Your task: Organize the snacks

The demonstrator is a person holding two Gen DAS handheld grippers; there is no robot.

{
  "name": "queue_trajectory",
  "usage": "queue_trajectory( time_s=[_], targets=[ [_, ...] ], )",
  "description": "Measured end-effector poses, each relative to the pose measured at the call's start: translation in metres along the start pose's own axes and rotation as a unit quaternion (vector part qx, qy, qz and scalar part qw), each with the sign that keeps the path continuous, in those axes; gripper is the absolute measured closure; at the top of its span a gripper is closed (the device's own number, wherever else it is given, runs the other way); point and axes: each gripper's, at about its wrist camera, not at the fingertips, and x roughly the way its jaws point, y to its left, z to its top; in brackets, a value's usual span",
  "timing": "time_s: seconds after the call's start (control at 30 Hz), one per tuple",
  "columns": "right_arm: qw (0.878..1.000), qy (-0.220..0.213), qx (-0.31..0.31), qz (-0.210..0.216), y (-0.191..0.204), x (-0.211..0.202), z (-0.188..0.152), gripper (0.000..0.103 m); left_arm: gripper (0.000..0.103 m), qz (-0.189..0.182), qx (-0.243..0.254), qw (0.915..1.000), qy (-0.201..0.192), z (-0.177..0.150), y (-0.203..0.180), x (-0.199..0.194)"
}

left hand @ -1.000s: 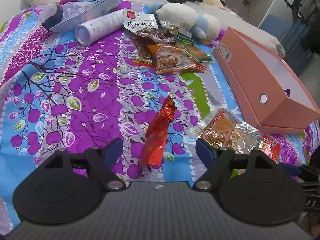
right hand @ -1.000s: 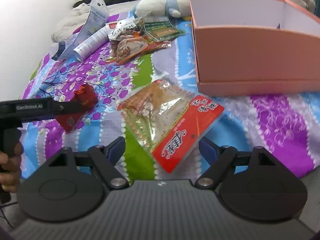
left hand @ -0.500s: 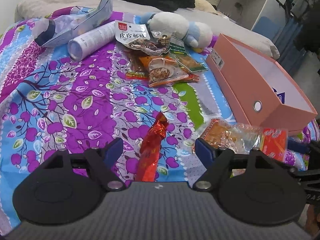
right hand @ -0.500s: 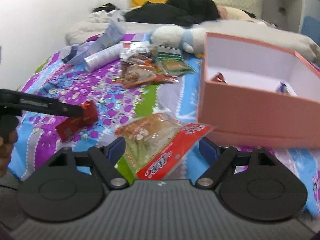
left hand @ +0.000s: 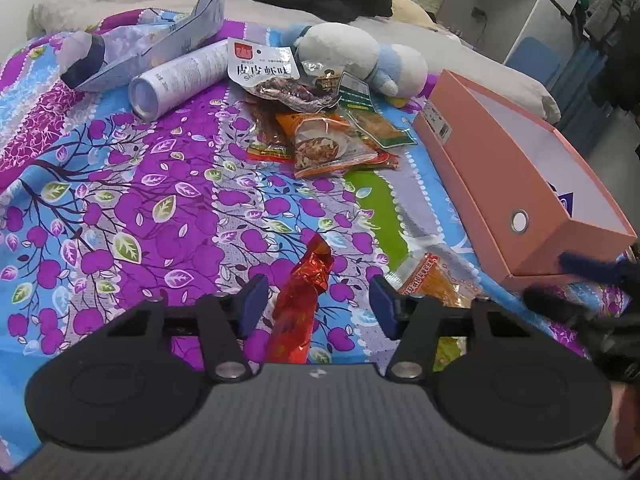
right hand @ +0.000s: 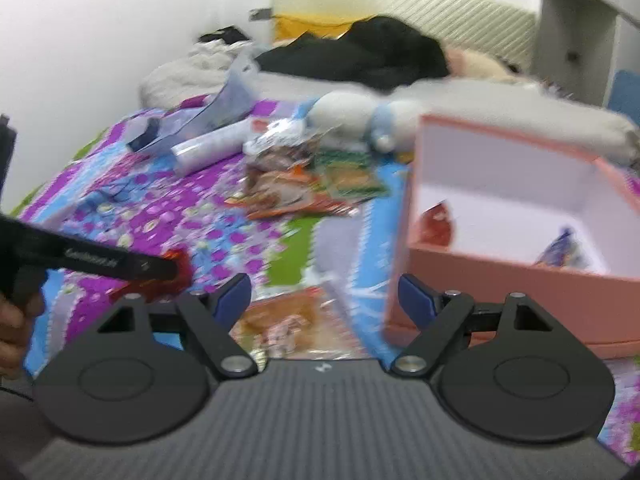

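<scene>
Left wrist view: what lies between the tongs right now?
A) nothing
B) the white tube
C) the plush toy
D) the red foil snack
D: the red foil snack lies on the bedspread between the blue pads of the left tongs, which have just been closing around it but do not yet press on it.
</scene>
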Motion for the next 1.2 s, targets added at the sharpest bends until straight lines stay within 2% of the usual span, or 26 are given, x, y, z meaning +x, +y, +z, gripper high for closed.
queue_trajectory(
  time_s=[0.1,0.17,0.37,0.43,0.5,0.67,0.83,0.9,1.03,1.2],
  targets=[
    [0.999,0.030,-0.009,0.032,0.008,0.024,-0.006,0.021,0.047,0.001,-0.003,1.0000,0.001,0.000,0.001,0.005],
    [0.998,0.037,-0.024,0.036,0.015,0.036,-0.010,0.021,0.049,0.002,-0.005,1.0000,0.002,0.000,0.003,0.007],
    [0.997,0.063,-0.036,0.018,0.017,0.070,-0.018,0.021,0.056,0.001,-0.007,1.0000,0.005,-0.001,0.007,0.014],
    [0.996,0.079,-0.029,0.018,0.013,0.081,-0.022,0.021,0.062,0.002,-0.008,0.9999,0.009,-0.002,0.008,0.019],
    [0.996,0.081,-0.011,0.041,0.009,0.087,-0.027,0.018,0.065,0.002,-0.010,0.9999,0.011,-0.003,0.009,0.022],
    [0.996,0.078,-0.015,0.029,0.018,0.090,-0.031,0.019,0.071,0.000,-0.013,0.9999,-0.001,-0.004,0.008,0.025],
    [0.996,0.085,-0.009,0.026,0.019,0.087,-0.024,0.047,0.077,-0.014,-0.020,0.9996,-0.011,-0.004,0.007,0.018],
    [0.996,0.086,-0.010,0.020,0.021,0.084,-0.021,0.055,0.078,-0.019,-0.025,0.9994,-0.015,-0.004,0.009,0.014],
    [0.996,0.085,-0.007,0.004,0.026,0.075,-0.015,0.058,0.078,-0.033,-0.039,0.9984,-0.024,-0.002,0.014,0.001],
    [0.998,0.062,0.007,-0.027,0.035,0.049,0.001,0.058,0.078,-0.046,-0.047,0.9972,-0.035,0.008,0.018,-0.017]
  ],
)
